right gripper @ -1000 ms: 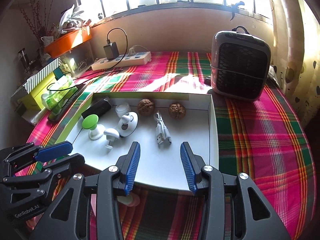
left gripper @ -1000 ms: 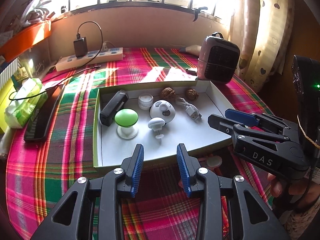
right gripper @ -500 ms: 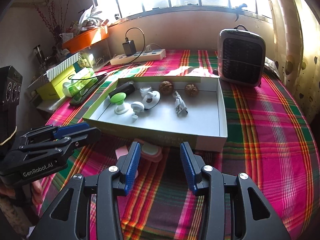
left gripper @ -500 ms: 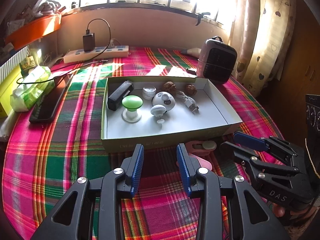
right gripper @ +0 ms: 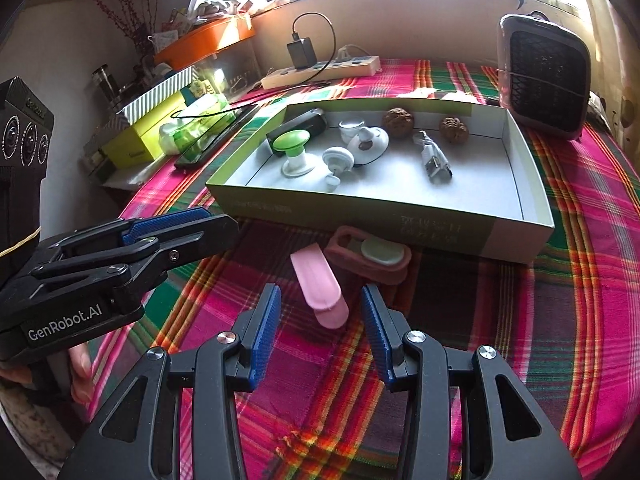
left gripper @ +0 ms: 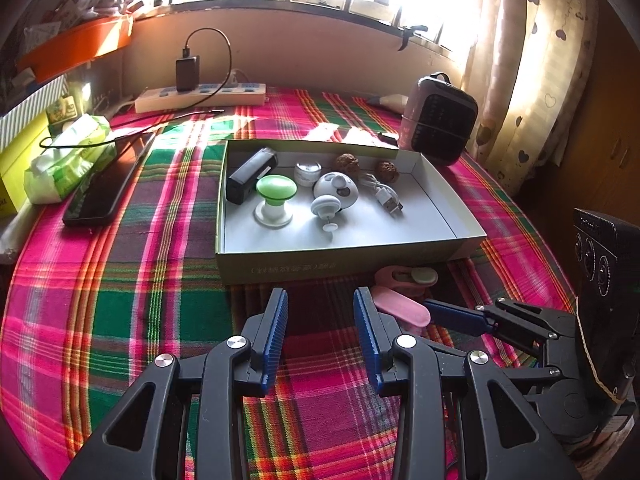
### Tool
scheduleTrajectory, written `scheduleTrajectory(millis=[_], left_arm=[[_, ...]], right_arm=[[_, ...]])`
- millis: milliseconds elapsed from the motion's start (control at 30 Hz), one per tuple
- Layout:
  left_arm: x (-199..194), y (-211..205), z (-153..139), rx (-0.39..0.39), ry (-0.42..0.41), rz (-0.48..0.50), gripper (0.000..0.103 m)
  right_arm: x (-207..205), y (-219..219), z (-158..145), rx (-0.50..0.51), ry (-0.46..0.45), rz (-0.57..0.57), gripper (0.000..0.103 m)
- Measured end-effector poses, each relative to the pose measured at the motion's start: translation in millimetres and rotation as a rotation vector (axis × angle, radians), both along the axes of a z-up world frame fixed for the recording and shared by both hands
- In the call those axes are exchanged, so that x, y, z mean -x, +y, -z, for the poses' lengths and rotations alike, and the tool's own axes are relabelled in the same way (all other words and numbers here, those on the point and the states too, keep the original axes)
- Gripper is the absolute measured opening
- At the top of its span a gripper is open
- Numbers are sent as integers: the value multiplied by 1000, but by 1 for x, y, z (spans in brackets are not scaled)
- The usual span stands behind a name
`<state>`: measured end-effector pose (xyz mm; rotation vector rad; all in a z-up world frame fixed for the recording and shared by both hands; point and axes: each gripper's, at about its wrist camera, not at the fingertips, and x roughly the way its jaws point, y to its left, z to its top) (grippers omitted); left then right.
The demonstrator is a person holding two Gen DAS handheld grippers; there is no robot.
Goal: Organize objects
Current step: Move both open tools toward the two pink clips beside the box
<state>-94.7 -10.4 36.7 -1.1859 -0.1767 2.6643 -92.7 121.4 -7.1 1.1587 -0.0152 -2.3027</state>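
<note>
**Pink pieces still outside the box**

My right tongs (right gripper: 320, 320) are open and empty, pointed down at the pink oblong piece (right gripper: 318, 285) lying on the plaid cloth of the desk (right gripper: 600, 280), just in front of the box (right gripper: 520, 236). The piece sits near the gap between my jaws but they do not touch it. Just beside it, against the box's near wall, rests the pink holder with a pale disc (right gripper: 372, 256). My left tongs (left gripper: 320, 332) are open too, holding nothing, hovering over bare cloth to the left of the pink piece.

The box already holds a green-capped knob (left gripper: 276, 192), a black block (left gripper: 250, 174), white round gadgets, a cable (left gripper: 386, 196) and two walnuts.

I judge the step in hand to be the approach to the pink piece. The next move calls for lowering my right tongs so the jaws straddle its narrow width, closing, then lifting it over the near wall into the free floor at the box's right side.
</note>
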Motion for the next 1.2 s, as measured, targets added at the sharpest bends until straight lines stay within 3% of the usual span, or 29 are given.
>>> scheduleTrajectory(millis=[433, 833, 1200], left_arm=[[4, -10, 3, -8, -13, -20, 32], [5, 16, 10, -27, -51, 81, 38], [9, 40, 23, 32, -85, 118, 39]], right_arm=[[-9, -12, -2, -2, 14, -88, 43], [-1, 44, -3, -92, 40, 71, 43], [8, 52, -5, -117, 55, 96, 43]])
